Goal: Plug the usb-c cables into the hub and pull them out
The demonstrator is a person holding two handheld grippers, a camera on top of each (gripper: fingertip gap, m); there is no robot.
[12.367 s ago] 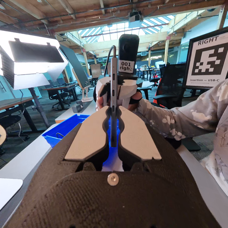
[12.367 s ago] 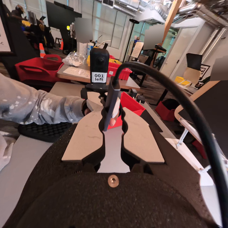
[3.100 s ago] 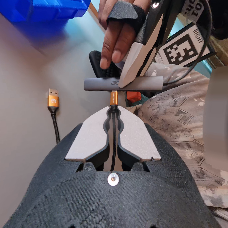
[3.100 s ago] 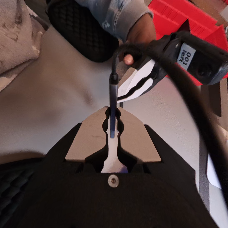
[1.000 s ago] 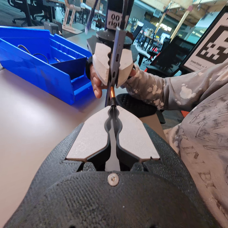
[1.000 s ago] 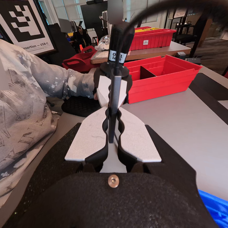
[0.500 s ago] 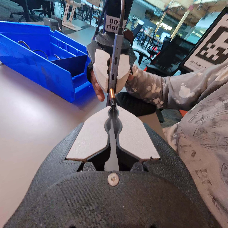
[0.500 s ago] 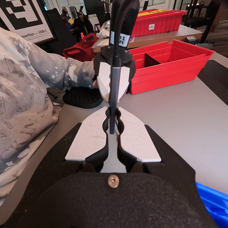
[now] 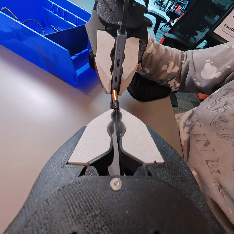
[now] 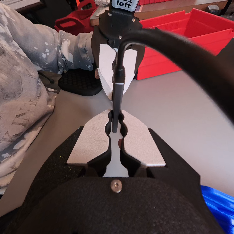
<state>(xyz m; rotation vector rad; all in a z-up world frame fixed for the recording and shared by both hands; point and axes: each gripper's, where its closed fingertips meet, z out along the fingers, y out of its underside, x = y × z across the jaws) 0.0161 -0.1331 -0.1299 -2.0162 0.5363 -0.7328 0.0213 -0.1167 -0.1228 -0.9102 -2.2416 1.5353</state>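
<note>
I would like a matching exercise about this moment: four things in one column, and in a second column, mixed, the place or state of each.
Things
1. hub
2. orange plug
3. blue bin
4. red bin

Places or states
A. on the table, behind the left gripper in the right wrist view
B. clamped in the fingers of the right gripper
C. at the hub's lower end, its cable held by the left gripper
D. holds loose cables, seen in the left wrist view

Pairs: 1-B, 2-C, 3-D, 4-A
</note>
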